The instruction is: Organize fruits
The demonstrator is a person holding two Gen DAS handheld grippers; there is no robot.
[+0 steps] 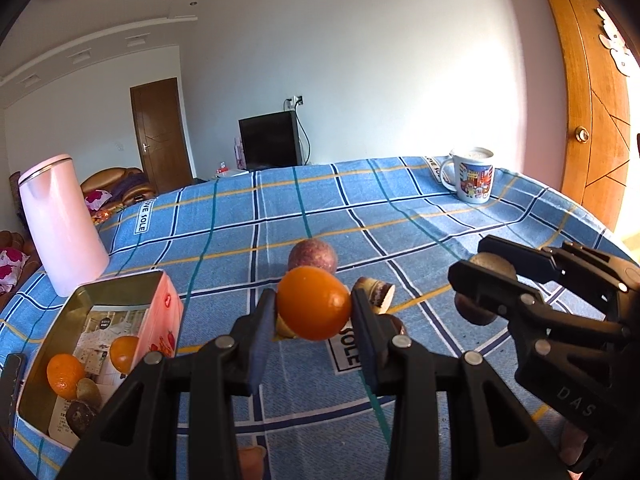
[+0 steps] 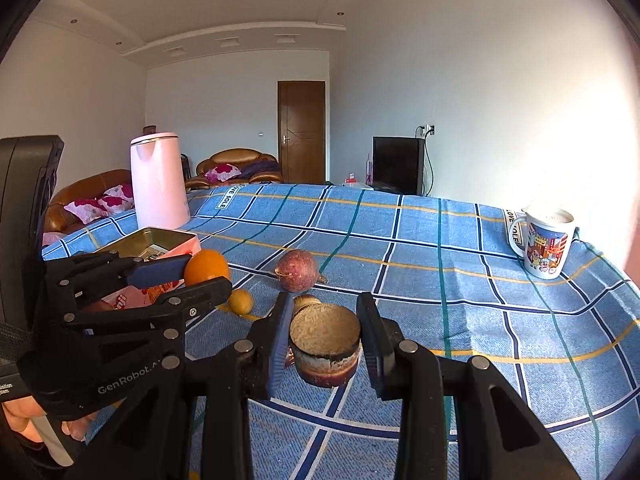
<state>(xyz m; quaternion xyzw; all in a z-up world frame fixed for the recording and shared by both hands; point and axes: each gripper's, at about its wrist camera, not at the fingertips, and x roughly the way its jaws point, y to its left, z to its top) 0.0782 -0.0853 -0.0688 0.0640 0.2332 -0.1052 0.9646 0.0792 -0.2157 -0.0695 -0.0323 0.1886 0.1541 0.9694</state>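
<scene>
1. Gripped between the closed-in fingers of the left gripper (image 1: 314, 312) is an orange fruit (image 1: 314, 308), lifted clear of the blue checked tablecloth (image 1: 400, 208).
2. Equally near in its own view, the right gripper (image 2: 324, 340) pinches a brown cut-topped fruit (image 2: 325, 344) from both sides; its jaws stand partly closed, as wide as that fruit. Whether the fruit has left the cloth I cannot tell.
3. Left of and below the left gripper lies the open tin box (image 1: 120, 284), already holding two orange fruits, some darker pieces and printed paper.
4. Just beyond the left gripper's tips a brown-and-white cut piece (image 1: 376, 294) lies on the cloth, and a little farther on a round purple fruit (image 1: 313, 256).
5. From the right wrist, a small yellow fruit (image 2: 241, 301) sits under the left gripper.
6. Judged from this, the step in hand is carrying picked fruit to the box; the next move calls for swinging the orange fruit left over the tin and opening above it, with the right load to follow.
7. Farthest off stand a pink kettle (image 1: 60, 224) beyond the box to the left, and a printed mug (image 1: 474, 174) far right.
</scene>
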